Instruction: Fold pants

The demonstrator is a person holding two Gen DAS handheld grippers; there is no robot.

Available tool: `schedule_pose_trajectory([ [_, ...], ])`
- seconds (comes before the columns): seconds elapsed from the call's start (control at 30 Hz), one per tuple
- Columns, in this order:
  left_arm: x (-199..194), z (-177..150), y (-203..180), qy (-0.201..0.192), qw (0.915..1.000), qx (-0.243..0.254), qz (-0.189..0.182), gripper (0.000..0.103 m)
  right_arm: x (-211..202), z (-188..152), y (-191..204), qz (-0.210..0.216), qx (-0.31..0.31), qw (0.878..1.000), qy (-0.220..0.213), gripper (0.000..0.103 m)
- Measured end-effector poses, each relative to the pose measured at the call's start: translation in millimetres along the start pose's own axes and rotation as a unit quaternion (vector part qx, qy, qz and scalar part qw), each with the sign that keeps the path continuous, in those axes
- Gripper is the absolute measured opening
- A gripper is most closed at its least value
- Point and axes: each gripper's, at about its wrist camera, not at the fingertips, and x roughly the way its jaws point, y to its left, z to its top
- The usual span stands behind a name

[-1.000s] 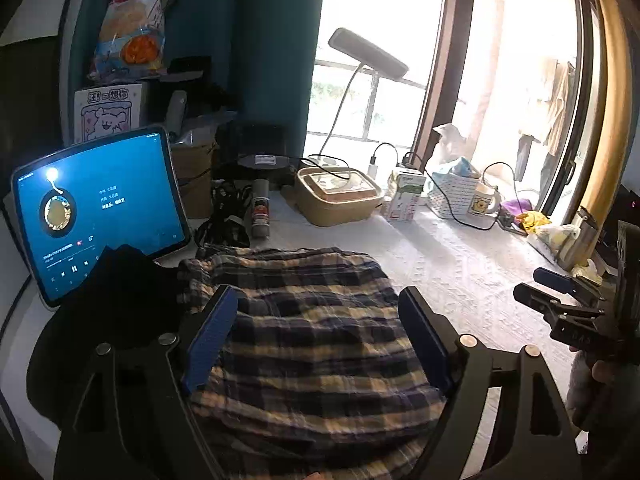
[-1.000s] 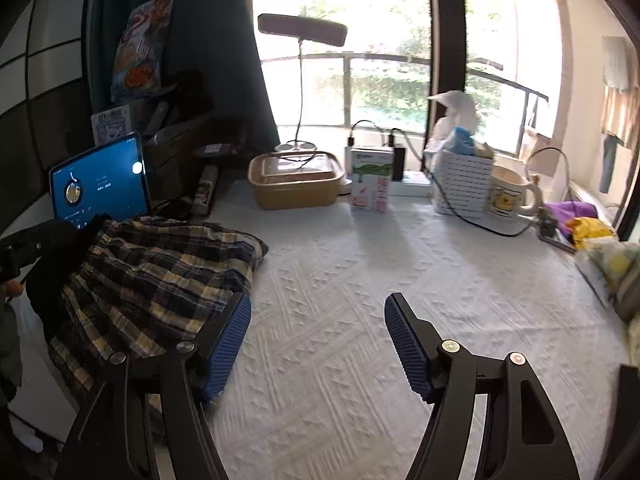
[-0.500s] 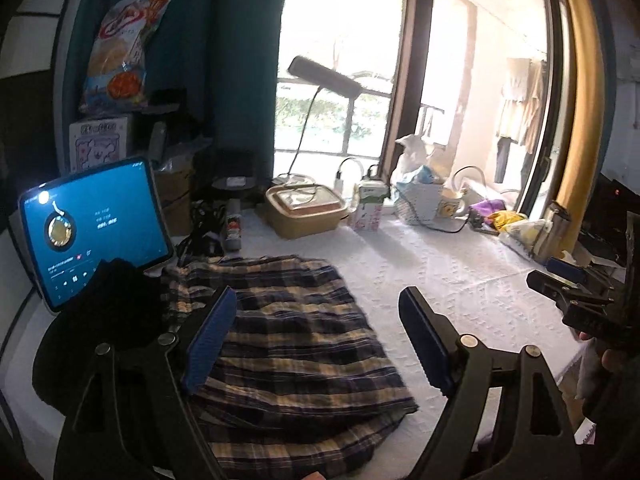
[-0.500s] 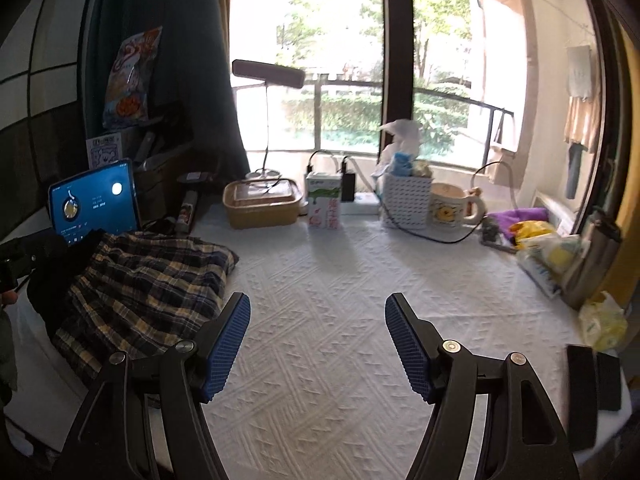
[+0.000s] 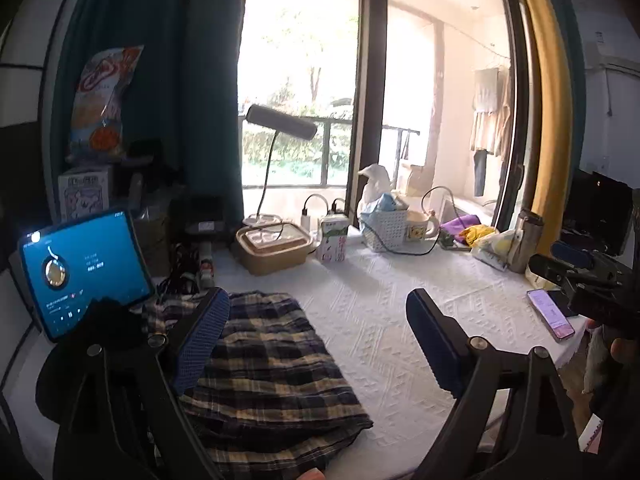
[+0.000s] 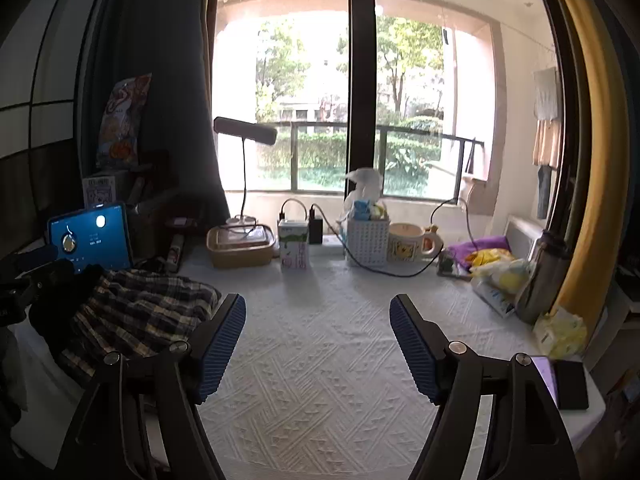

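a lit tablet (image 5: 82, 268) stands at the far left; just right of it the plaid pants (image 5: 272, 368) lie folded on the white tablecloth (image 6: 320, 360). the left gripper (image 5: 316, 344) hangs above them, jaws wide apart, holding nothing. further right, the right gripper (image 6: 318, 344) is equally spread and empty over bare cloth

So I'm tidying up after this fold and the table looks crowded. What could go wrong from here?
The folded pants lie at the table's near left corner, partly over the edge, so a nudge might slide them off. The tablet stands right behind them and could get tipped by the open left tongs. The phone sits at the near right edge, close to the open right tongs, and a careless sweep may knock it down.
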Motion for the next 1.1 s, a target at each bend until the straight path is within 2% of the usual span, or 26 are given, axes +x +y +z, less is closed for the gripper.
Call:
schedule_pose_trajectory([
  [0.2, -24.2, 8.7, -3.3, -0.052, 0.9986, -0.002, 0.006, 0.091, -18.3, 8.3, 2.4, -0.007, -0.008, 1.0, -0.025, 0.078],
  [0.23, -27.4, 9.5, -3.7, -0.059, 0.9982, -0.002, 0.009, 0.093, -22.1, 10.2, 3.8, -0.008, -0.01, 0.999, -0.031, 0.079],
  [0.3, -33.4, 10.7, -3.4, -0.071, 0.9974, -0.002, 0.016, 0.103, -27.0, 13.0, 7.1, -0.007, -0.014, 0.999, -0.039, 0.082],
  [0.43, -43.3, 11.3, -2.2, -0.091, 0.9953, -0.005, 0.034, 0.103, -39.9, 16.0, 14.8, -0.003, -0.023, 0.998, -0.06, 0.095],
  [0.67, -41.5, 7.5, 0.4, -0.084, 0.9938, -0.004, 0.073, 0.103, -39.8, 18.8, 24.4, 0.006, -0.028, 0.997, -0.065, 0.097],
  [0.87, -41.8, 4.0, -0.2, -0.087, 0.9936, -0.003, 0.071, 0.103, -35.9, 18.4, 25.1, 0.004, -0.026, 0.998, -0.061, 0.097],
  [1.03, -41.9, 1.6, -1.0, -0.091, 0.9905, 0.002, 0.103, 0.103, -33.7, 17.3, 26.0, 0.002, -0.027, 0.998, -0.056, 0.097],
  [1.1, -42.3, 0.8, 0.4, -0.092, 0.9908, -0.003, 0.099, 0.103, -32.6, 16.6, 26.6, 0.0, -0.029, 0.998, -0.054, 0.097],
])
